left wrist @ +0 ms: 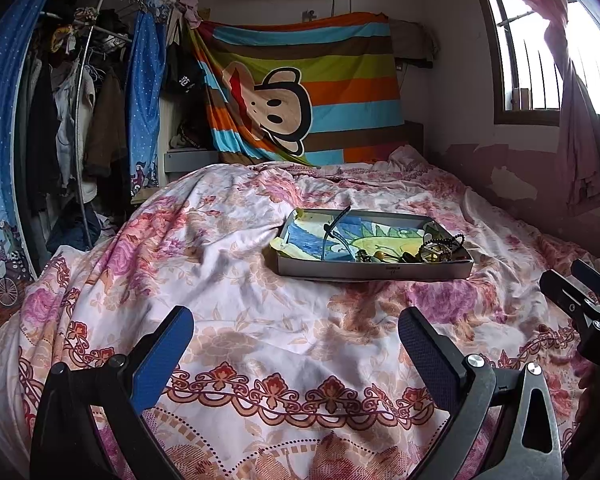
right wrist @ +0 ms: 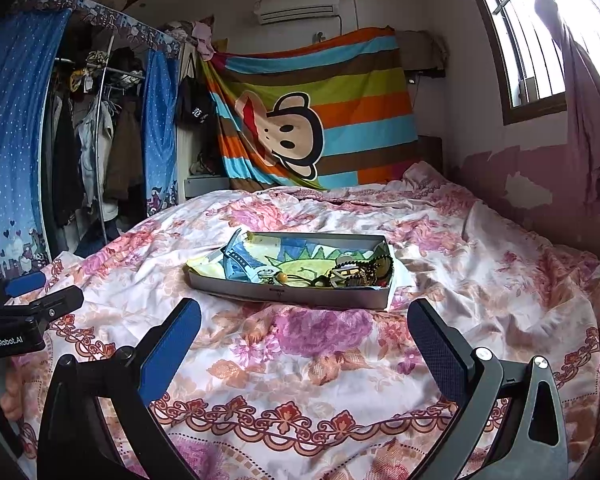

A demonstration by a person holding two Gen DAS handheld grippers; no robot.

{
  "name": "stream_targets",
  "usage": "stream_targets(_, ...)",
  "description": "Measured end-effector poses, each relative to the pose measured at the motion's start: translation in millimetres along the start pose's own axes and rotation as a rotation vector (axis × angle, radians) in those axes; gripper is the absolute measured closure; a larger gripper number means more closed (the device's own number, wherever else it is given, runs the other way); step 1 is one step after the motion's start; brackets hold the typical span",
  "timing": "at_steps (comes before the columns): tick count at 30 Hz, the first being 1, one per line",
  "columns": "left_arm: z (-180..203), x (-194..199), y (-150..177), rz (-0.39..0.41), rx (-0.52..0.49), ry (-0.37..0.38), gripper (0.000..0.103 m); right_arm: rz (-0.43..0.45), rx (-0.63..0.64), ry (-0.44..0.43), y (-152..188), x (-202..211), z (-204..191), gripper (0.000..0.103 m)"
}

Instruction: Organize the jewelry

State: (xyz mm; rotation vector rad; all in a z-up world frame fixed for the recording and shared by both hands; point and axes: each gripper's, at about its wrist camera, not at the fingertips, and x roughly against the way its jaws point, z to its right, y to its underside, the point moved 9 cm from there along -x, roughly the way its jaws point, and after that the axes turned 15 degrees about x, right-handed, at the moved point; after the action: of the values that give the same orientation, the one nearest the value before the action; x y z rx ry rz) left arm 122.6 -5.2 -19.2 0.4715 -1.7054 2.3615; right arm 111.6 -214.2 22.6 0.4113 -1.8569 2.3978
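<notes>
A shallow grey box (left wrist: 374,271) (right wrist: 288,295) lies on the flowered bedspread, lined with a coloured drawing. A tangle of jewelry (left wrist: 432,249) (right wrist: 356,272), dark beads and a yellow bead among it, fills its right end. A blue strap, like a watch band (left wrist: 334,236) (right wrist: 240,262), lies at the left end. My left gripper (left wrist: 296,332) hovers open over the bedspread, short of the box, holding nothing. My right gripper (right wrist: 304,326) is open too, just before the box's near wall. Each gripper shows at the edge of the other's view, the right gripper (left wrist: 580,300) and the left gripper (right wrist: 32,300).
The bed (left wrist: 220,300) fills the foreground. A striped cartoon sheet (left wrist: 300,92) hangs behind it. An open wardrobe of clothes (left wrist: 72,120) with blue curtains stands to the left. A barred window (left wrist: 540,40) with a pink curtain and a peeling wall are on the right.
</notes>
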Motion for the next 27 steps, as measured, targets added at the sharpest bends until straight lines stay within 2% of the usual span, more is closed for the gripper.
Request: stream_targets(27,0.0,0.2,1.6,-0.002,-0.001,0.001,0.0,-0.005,0.003,-0.007,2.4,-1.6,-5.3,0.002)
